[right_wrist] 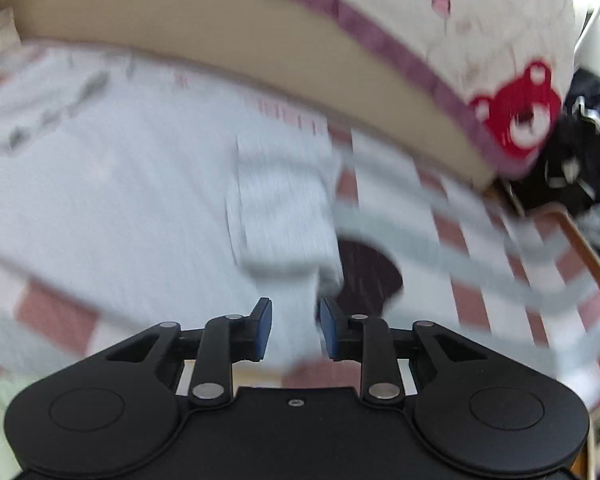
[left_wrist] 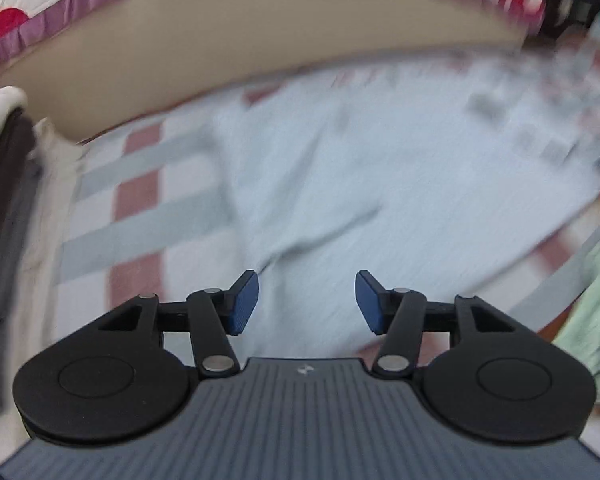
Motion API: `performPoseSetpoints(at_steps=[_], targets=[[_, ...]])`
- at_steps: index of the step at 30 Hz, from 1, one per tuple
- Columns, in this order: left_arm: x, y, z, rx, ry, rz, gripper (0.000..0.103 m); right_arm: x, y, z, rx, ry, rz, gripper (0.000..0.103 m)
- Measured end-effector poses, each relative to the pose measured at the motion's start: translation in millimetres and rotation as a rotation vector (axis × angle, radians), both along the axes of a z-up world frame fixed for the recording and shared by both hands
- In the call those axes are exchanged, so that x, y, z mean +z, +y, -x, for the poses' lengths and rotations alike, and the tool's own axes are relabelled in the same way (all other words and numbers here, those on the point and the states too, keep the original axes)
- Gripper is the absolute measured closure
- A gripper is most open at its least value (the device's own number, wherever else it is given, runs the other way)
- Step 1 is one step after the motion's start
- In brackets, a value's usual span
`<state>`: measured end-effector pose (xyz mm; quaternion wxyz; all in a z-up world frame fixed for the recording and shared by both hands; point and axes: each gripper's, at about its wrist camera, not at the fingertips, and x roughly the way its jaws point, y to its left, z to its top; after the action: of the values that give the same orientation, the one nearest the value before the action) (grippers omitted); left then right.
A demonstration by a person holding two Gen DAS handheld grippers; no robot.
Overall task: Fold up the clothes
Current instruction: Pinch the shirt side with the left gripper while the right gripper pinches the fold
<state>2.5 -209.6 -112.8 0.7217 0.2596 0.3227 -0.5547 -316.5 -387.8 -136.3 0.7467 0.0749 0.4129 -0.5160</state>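
On the checked sheet (left_wrist: 140, 184), ahead of and below both grippers, lies the pale grey garment (left_wrist: 400, 184), spread flat with a few soft creases. In the left wrist view it fills the middle of the sheet; a fold ridge runs from its near edge toward the left gripper (left_wrist: 307, 302), whose blue pads (left_wrist: 244, 302) stand well apart with nothing between them, released and clear of the cloth. In the right wrist view the same garment (right_wrist: 120, 184) covers the left and middle of the sheet (right_wrist: 480, 240), and a narrower ribbed part of it (right_wrist: 284, 200) reaches down toward the right gripper (right_wrist: 295, 332). That gripper's pads stand parted by a narrow gap, with cloth visible behind it; they do not press on it. Just right of the ribbed part a dark round patch (right_wrist: 370, 276) shows on the sheet. Beyond the garment runs a tan band (left_wrist: 240, 52) with a purple-edged white cover (right_wrist: 500, 40) above. The views are blurred.
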Motion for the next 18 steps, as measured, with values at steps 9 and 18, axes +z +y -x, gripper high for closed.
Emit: performPoseSetpoints(at_steps=[9,18], targets=[[-5.4,-127.6,27.1,-0.060,0.307,0.059,0.050,-41.1,-109.5,-20.2,-0.013,-0.232,-0.211,0.054],[-68.9,-269.1,67.8,-0.144,0.492,0.009,0.050,-28.7,-96.6,35.2,-0.012,-0.664,-0.398,0.056]])
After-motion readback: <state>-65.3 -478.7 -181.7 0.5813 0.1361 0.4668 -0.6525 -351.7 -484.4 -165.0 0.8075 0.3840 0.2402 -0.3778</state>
